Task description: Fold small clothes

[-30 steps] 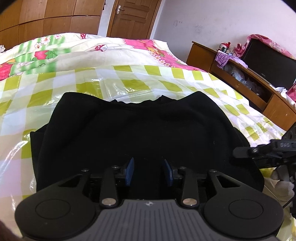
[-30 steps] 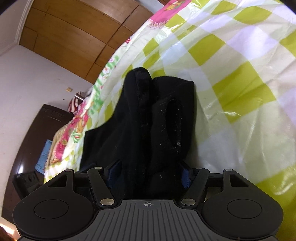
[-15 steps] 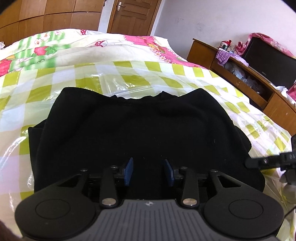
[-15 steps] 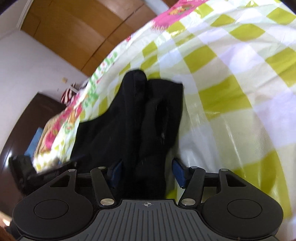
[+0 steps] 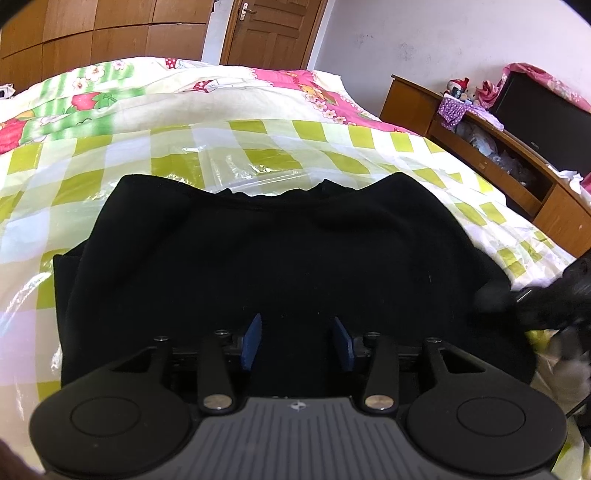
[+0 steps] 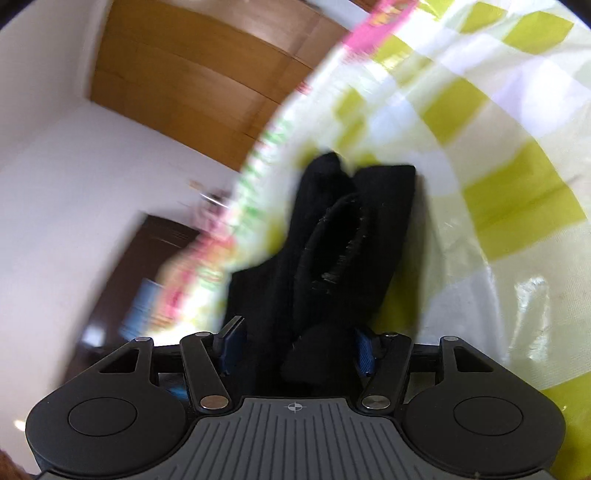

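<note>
A small black garment [image 5: 280,266] lies spread on the green-and-white checked plastic sheet [image 5: 177,162] on the bed. My left gripper [image 5: 297,341] is open, its blue pads [image 5: 252,339] resting over the garment's near edge. My right gripper [image 6: 295,343] has its jaws apart around a bunched fold of the same black garment [image 6: 332,251], which stands between its blue pads [image 6: 364,349]. The right gripper also shows blurred at the garment's right edge in the left wrist view [image 5: 546,299].
A flowered quilt [image 5: 147,92] covers the far part of the bed. A wooden TV cabinet [image 5: 498,162] with a dark screen stands at the right. Wooden wardrobe doors [image 6: 207,77] and a door [image 5: 273,33] lie behind.
My right gripper has swung and lifted with the bunched garment edge, its view blurred. My left gripper has drawn back slightly; it stays open.
</note>
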Demonstrator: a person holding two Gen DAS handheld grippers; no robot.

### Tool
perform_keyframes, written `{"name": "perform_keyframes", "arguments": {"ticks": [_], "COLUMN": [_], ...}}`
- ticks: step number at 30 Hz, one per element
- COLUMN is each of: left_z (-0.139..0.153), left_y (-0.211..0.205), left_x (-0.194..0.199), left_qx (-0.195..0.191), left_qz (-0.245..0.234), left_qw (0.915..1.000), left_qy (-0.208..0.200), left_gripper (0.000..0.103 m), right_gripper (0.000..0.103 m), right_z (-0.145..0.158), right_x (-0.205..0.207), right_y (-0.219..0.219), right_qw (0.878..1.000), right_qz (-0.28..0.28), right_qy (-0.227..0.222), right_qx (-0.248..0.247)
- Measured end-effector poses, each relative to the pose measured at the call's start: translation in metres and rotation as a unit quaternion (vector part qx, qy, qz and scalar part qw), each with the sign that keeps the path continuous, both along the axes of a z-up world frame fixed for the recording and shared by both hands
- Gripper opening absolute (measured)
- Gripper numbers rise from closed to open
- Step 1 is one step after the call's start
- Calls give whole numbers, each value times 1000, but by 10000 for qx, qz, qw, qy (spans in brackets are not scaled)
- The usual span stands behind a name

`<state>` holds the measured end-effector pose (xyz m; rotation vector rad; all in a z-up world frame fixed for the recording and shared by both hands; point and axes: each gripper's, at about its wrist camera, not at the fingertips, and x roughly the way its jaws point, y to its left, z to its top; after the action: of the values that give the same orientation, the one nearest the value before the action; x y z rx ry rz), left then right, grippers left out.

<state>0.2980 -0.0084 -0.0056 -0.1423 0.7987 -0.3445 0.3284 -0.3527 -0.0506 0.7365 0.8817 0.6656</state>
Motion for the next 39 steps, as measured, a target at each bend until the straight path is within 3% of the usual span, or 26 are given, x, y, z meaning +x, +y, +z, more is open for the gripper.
{"name": "perform_keyframes", "arguments": {"ticks": [2,3,5,9,14,18,20,22,25,27,34,39], "left_z": [0,-1,-4,-9,-7,4,-2,-12,-17,-22,-32,-42], "left_y": [-1,-2,-8,-28,-45,-33,-24,-14,-6,0,30,46], "left_x": [0,1,-2,-24,-51,-76,-81,-88,-96,-97,-93,-88], "left_qx": [16,23,173,199,159,189,159,-160,-341,-494,-1140,-1480], "left_qz": [69,113,143,-83,-295,6,119,226,260,271,211,169], "left_qw": [10000,9999,9997,9997,9992,9986,9991,9993,9987,9980,9931,9888], "left_qy": [-24,-16,-41,-108,-233,-502,-367,-238,-279,-288,-200,-114], "left_gripper": [56,56,56,57,57,57,57,57,57,57,56,53], "right_gripper": [47,32,26,25,24,24,25,25,25,25,25,25], "right_z": [-1,3,6,14,34,64,87,108,136,145,119,99], "right_x": [1,1,0,-24,-51,-59,-63,-65,-70,-69,-54,-73], "right_y": [17,21,17,-6,-13,-5,20,49,99,129,233,288], "right_qw": [9991,9987,9991,9975,9946,9901,9829,9778,9611,9555,9432,8998], "right_qz": [-9,-66,-232,-683,-953,-1079,-984,-795,-486,-268,418,914], "right_qy": [-30,-34,120,157,86,-144,-549,-894,-1409,-1523,-1305,-1783], "right_qx": [-432,-502,-334,112,-400,-887,-1458,-1718,-2326,-2512,-3026,-3876]}}
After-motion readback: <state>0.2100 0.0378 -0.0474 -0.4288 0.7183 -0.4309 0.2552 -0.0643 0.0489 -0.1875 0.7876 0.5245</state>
